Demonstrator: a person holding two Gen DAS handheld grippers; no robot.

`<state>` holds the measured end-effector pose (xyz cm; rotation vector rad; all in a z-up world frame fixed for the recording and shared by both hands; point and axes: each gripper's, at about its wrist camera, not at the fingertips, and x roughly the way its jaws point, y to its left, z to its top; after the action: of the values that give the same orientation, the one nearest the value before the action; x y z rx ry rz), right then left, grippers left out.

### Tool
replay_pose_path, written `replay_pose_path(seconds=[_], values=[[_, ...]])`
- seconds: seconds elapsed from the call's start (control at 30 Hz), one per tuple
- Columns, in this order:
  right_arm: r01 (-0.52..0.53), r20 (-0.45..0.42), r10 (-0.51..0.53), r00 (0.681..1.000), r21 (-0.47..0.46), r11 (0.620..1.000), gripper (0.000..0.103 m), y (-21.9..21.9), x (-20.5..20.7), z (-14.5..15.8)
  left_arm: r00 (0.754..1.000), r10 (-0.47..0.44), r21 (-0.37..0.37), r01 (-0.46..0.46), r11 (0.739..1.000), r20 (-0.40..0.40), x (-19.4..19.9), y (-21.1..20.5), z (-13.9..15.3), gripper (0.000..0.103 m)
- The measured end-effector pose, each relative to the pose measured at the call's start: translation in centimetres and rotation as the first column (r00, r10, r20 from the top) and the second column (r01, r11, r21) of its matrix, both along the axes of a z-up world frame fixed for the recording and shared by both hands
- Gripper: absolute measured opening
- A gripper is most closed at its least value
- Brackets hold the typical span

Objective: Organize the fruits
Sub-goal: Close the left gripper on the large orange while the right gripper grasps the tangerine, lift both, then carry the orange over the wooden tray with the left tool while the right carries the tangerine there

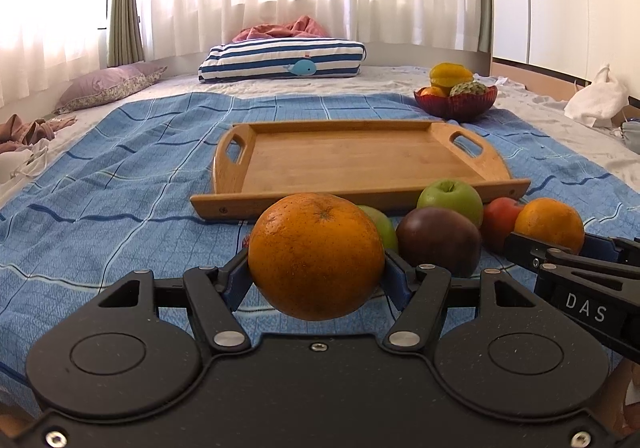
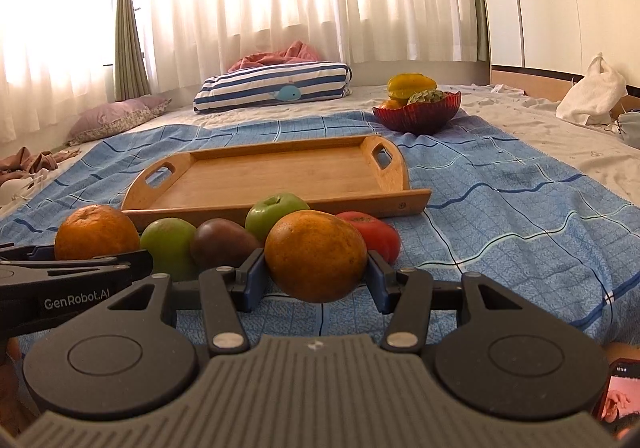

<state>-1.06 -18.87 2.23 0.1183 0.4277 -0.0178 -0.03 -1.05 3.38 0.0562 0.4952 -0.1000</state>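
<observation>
I've got one orange pinched in my left gripper and another orange in my right gripper, both lifted off the blue blanket, wooden tray at 12 o'clock, remaining fruit in between.

White letters "DAS" stand on the black body of the right hand-held gripper, which juts in at the right edge of the left wrist view. In the right wrist view, "GenRobot.AI" is printed in white on the black side of the left hand-held gripper. A phone screen in the lower right corner shows small digits at its top, too tiny to read.
</observation>
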Motion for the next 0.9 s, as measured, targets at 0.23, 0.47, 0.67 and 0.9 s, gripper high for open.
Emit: replay_pose_path(seconds=[0.23, 0.47, 0.67, 0.9], values=[[-0.012, 0.010, 0.012, 1.000, 0.017, 1.000, 0.055, -0.3, 0.6, 0.6, 1.000, 0.000, -0.001, 0.000, 1.000, 0.018, 0.8, 0.1, 1.1, 0.064], [-0.031, 0.024, 0.030, 0.999, 0.024, 0.999, 0.055, -0.7, 1.7, 1.5, 0.999, -0.005, 0.010, 0.004, 1.000, 0.035, 2.4, 0.3, 2.4, 0.064], [-0.025, 0.038, 0.024, 0.999, 0.020, 0.999, 0.055, -1.3, 3.6, 2.7, 0.999, -0.016, -0.014, 0.017, 1.000, 0.041, 4.0, 0.6, 3.8, 0.064], [0.016, 0.079, -0.019, 0.997, 0.040, 0.999, 0.055, -2.4, 6.5, 4.4, 0.998, -0.021, -0.039, 0.023, 0.999, 0.053, 6.7, 1.0, 5.6, 0.064]])
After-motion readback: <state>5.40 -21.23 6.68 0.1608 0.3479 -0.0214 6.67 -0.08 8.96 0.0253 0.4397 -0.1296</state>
